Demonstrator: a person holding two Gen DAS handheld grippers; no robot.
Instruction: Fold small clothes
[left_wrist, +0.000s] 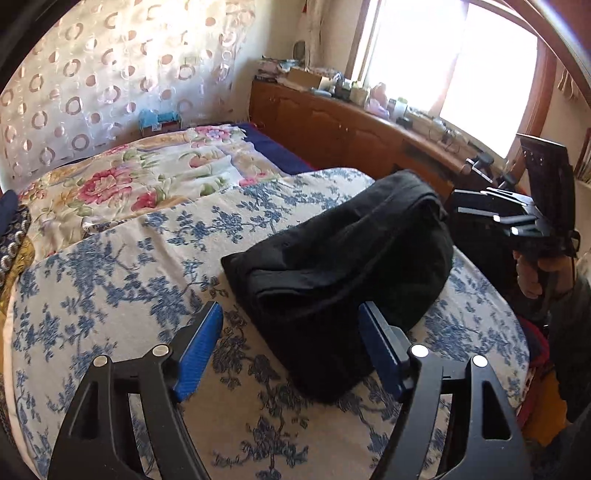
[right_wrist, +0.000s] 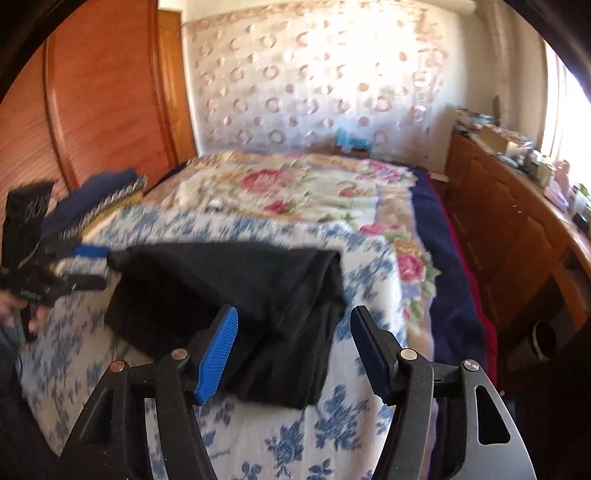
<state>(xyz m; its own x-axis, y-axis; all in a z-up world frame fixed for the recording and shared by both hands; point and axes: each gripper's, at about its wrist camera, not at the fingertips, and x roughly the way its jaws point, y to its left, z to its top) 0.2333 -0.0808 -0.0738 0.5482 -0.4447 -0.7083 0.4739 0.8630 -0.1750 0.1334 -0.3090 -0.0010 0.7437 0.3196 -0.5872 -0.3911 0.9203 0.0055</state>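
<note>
Left hand-held gripper (left_wrist: 291, 332): black frame, blue ribbed pads, jaws apart, nothing between the pads; poised just above the near-left edge of the bed. Right hand-held gripper (right_wrist: 293, 349): same build, jaws apart and gripping nothing, over the near-right corner of the bed; seen from the left wrist view at far right, held by a hand (left_wrist: 532, 275).

Black garment (left_wrist: 343, 266): folded into a thick, soft, roughly oblong bundle with rounded creases, matte knit; lying free on the blue-flowered cover near the foot of the bed, its nearest end reaching toward the right gripper's pads, touching neither gripper.

Blue-flowered cover (left_wrist: 122, 280): cream ground, blue sprig print, napped towel-like texture, spread over the near half of the bed, slightly rumpled.

Floral blanket (left_wrist: 122, 184): cream with pink blooms and green leaves, plush, over the far half of the bed; dark blue sheet (left_wrist: 280, 155) showing along the right edge.

Pile of dark textiles (right_wrist: 99, 201): navy cloth and a grey braided trim, at the left edge of the bed.

Wooden cabinet (left_wrist: 343, 129): orange-brown, panelled doors, along the right side, top cluttered with small items too blurred to tell.

Curtain (left_wrist: 110, 85): sheer white, ring pattern, behind the head of the bed.

Window (left_wrist: 450, 66): bright, overexposed.

Wooden door (right_wrist: 103, 96): orange-brown, at far left.
</note>
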